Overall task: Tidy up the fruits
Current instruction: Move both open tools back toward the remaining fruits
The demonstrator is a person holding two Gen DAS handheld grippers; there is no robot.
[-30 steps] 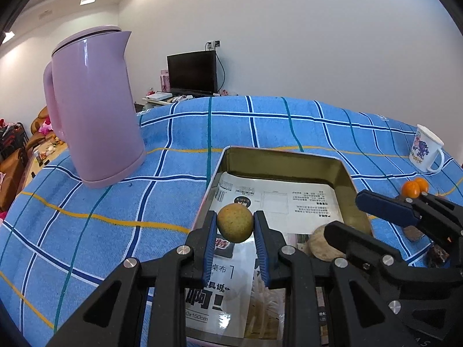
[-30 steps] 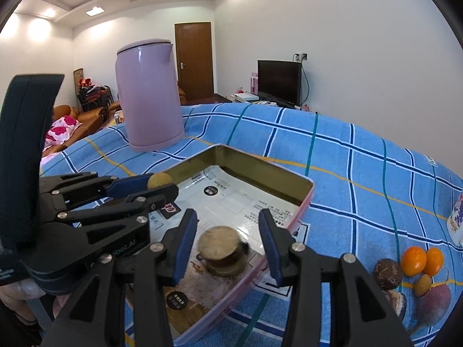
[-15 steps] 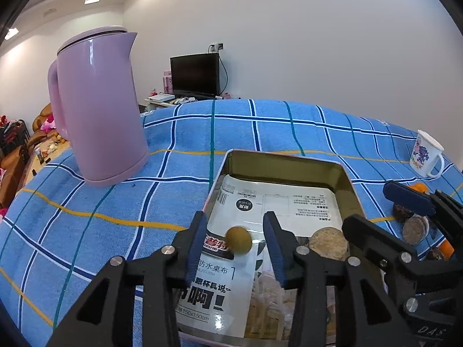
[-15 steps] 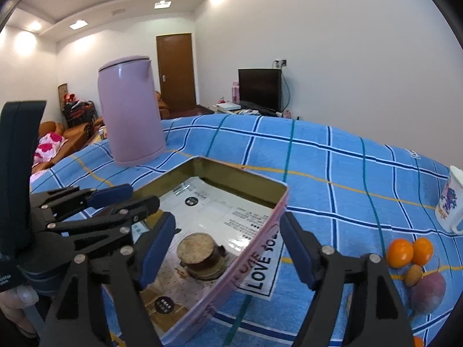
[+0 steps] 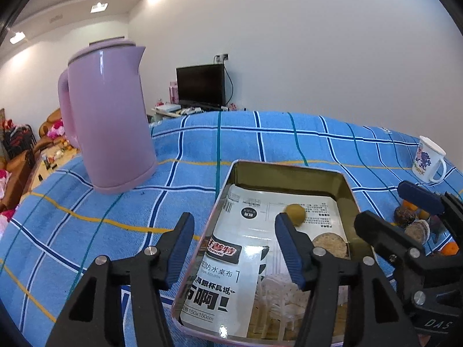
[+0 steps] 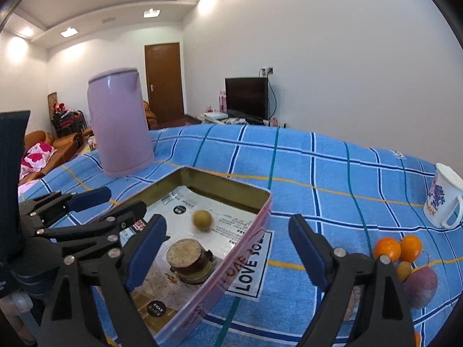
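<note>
Left wrist view
- Left gripper (image 5: 231, 243): jaws opening, nothing between the pads; it hangs over the near left edge of the tin.
- Tin (image 5: 289, 169): a shallow metal tin on the blue checked cloth (image 5: 202, 150), with printed paper on its floor.
- Small fruit (image 5: 295, 214): round, yellow-brown, loose on the paper in the tin, just past the right finger tip, not held.
- Cut fruit (image 5: 330, 244): a brown piece with a pale flat top, in the tin near its right wall.
- Right gripper (image 5: 405, 217): seen from the side at the right edge of the tin, jaws apart.
- Kettle (image 5: 107, 121): pink, upright on the cloth, to the left behind the tin.
- Mug (image 5: 429, 159): white, at the far right.

Right wrist view
- Right gripper (image 6: 227, 245): jaws opening wide, pads touch nothing; the tin wall (image 6: 249, 240) is between them.
- Cut fruit (image 6: 188, 260): in the tin, just beside the left finger.
- Small fruit (image 6: 202, 219): further in, a little blurred.
- Left gripper (image 6: 115, 199): at the left side of the tin, jaws apart.
- Oranges (image 6: 399, 248): two on the cloth at the right, touching; a purple fruit (image 6: 419, 286) is near them.
- Mug (image 6: 444, 199): behind the oranges.
</note>
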